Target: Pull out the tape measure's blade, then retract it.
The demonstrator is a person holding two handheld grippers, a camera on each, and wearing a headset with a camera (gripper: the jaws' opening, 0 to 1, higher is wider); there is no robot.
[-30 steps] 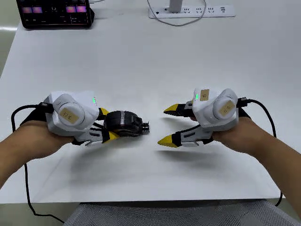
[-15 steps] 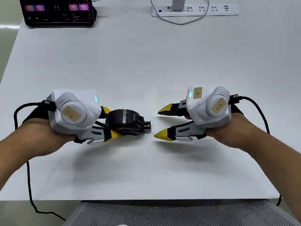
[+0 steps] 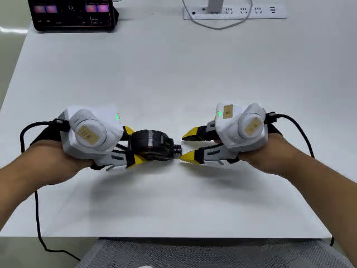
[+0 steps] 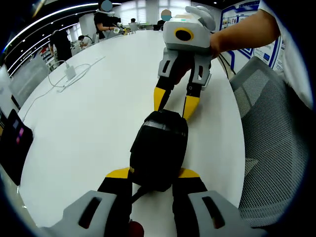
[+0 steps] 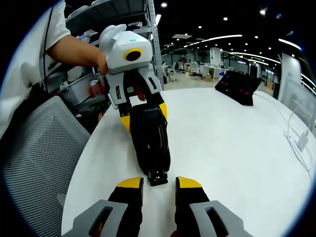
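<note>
A black tape measure (image 3: 149, 145) lies on the white table (image 3: 167, 72), and my left gripper (image 3: 133, 148) is shut on its body. In the left gripper view the case (image 4: 158, 148) sits between the yellow tips of my left gripper (image 4: 154, 174). My right gripper (image 3: 188, 145) faces it from the right, open but narrow. Its tips stand on either side of the blade's end hook (image 3: 177, 148). In the right gripper view the hook (image 5: 158, 177) lies just ahead of the gap of my right gripper (image 5: 159, 183), apart from both tips.
A black device with pink screens (image 3: 72, 14) stands at the far left corner. A white power strip (image 3: 234, 11) with a looped cable lies at the far edge. A grey mesh chair (image 3: 195, 254) is below the table's front edge. Cables trail from both grippers.
My right gripper has moved left to the tape measure and its jaws have narrowed around the blade's hook. The left gripper and the tape measure have stayed put.
</note>
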